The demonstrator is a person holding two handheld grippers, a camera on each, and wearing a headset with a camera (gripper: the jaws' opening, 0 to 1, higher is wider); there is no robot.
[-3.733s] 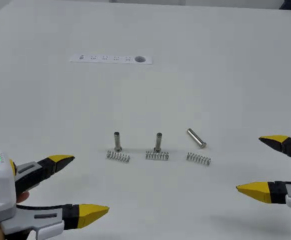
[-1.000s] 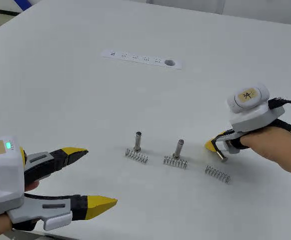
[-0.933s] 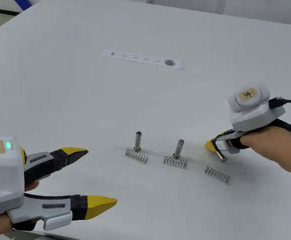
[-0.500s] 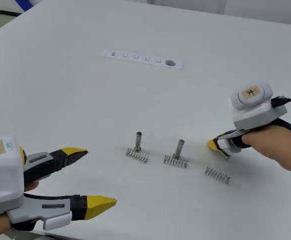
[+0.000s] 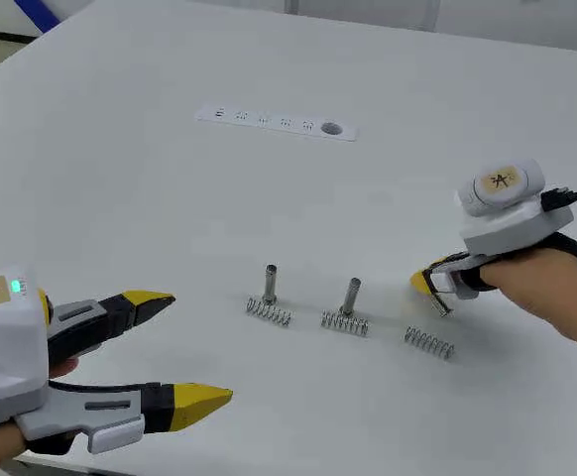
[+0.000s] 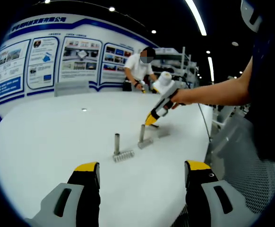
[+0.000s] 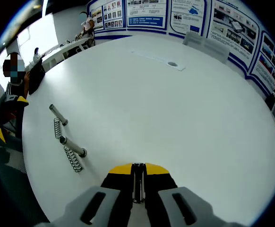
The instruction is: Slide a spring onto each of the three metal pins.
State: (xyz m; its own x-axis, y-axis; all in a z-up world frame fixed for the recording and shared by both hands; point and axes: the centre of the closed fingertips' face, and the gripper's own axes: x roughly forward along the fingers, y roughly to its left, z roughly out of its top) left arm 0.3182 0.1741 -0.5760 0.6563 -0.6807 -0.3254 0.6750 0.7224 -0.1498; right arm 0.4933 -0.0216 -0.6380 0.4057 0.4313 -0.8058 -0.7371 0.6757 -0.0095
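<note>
1. While you hold the left gripper point(image 5: 191, 347) low over the near edge of the white table point(image 5: 120, 198), its jaws stand wide apart and grip nothing; the left gripper view point(image 6: 142, 166) confirms this.
2. Ahead of its tips and well apart from them, the first pin point(image 5: 271, 281) and the second pin point(image 5: 351, 294) stand upright on the table.
3. The first spring point(image 5: 269, 312) and the second spring point(image 5: 344, 323) lie flat, one at the foot of each pin, on the side nearest you.
4. Your right gripper point(image 5: 427, 285) is clamped fully onto the third pin point(image 5: 442, 305), which projects below the yellow tips.
5. You cannot tell whether the pin's lower end touches the table.
6. The third spring point(image 5: 429, 343) lies flat just beside the right gripper's tips, on your side, apart from the pin.
7. A power strip point(image 5: 274, 123) lies far beyond both grippers.
</note>
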